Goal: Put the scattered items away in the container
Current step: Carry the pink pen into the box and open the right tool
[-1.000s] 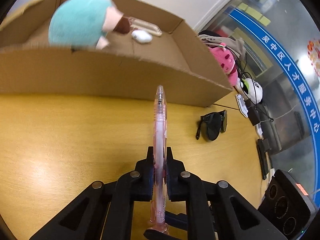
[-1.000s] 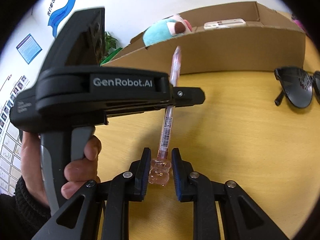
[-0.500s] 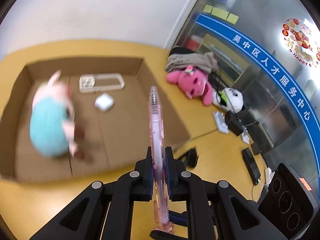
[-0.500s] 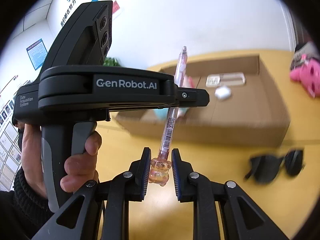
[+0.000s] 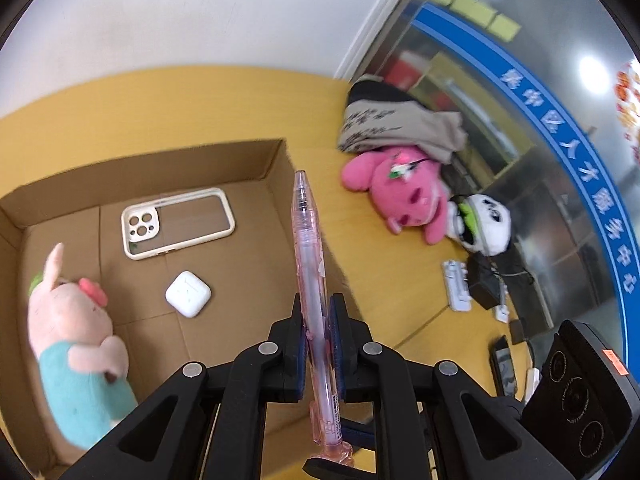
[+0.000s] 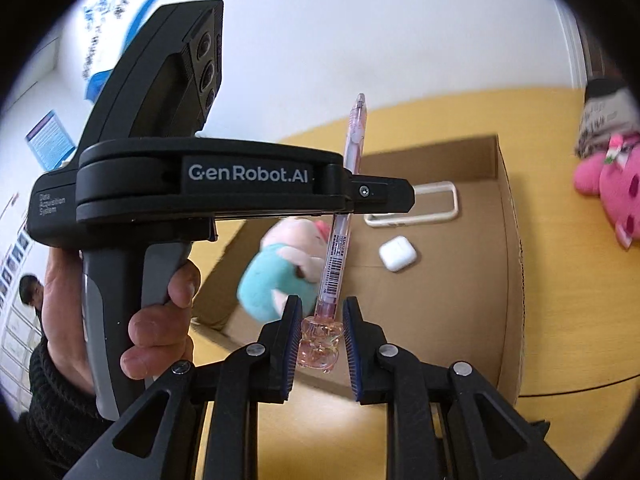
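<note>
A clear pink pen [image 5: 310, 264] is clamped at its barrel by my left gripper [image 5: 316, 312], which is shut on it. Its bear-shaped end [image 6: 320, 340] sits between the pads of my right gripper [image 6: 320, 320], shut on it. Both hold the pen in the air above the open cardboard box [image 5: 256, 160], near its right wall, tip pointing away. In the right wrist view the left gripper [image 6: 372, 194] crosses from the left, held by a hand [image 6: 160, 320]. Inside the box lie a cream phone case [image 5: 178, 222], a white earbuds case [image 5: 188, 293] and a pig plush in teal [image 5: 72, 344].
On the yellow table [image 5: 380, 280] right of the box lie a pink plush [image 5: 404, 196], a panda plush [image 5: 484, 224], a folded cloth [image 5: 392, 120] and several small chargers and cables [image 5: 456, 286]. A white wall stands behind the table.
Both grippers have risen and moved forward with the pen, from in front of the box to above it. The sunglasses have dropped out of view.
</note>
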Motion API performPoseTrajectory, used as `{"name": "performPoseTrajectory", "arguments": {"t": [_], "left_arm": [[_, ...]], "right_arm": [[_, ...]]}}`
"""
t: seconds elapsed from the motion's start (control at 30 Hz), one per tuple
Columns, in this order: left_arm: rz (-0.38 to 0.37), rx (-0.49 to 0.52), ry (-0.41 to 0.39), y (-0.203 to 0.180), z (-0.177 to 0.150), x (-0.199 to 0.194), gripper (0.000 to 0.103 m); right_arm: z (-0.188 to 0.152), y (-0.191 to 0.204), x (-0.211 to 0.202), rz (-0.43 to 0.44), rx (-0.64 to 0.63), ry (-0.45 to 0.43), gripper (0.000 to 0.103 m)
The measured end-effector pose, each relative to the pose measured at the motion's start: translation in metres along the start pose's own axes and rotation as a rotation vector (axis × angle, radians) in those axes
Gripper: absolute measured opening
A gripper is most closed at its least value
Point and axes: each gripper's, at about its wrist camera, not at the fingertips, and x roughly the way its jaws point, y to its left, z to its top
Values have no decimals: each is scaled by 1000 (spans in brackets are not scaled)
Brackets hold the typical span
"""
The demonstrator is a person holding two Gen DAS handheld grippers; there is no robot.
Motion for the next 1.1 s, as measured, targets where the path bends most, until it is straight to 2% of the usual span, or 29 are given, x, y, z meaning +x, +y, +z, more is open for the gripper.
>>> {"name": "performPoseTrajectory", "arguments": {"t": [0.17, 0.4, 0.67, 0.93, 1.1], "left_arm": [[-15, -86, 95, 29, 13, 51, 10], [-24, -148, 202, 53, 15, 111, 9], [-25, -203, 286, 72, 3, 149, 9], [-25, -218, 270, 72, 2, 149, 9], [28, -184, 254, 64, 3, 142, 11]], "right_arm": [[14, -37, 42, -16, 84, 103, 20], [15, -64, 86, -131, 110, 243, 20], [3, -78, 117, -210, 118, 368, 20], [-4, -73, 122, -281, 88, 382, 20], [-10, -69, 118, -306, 81, 360, 20]]}}
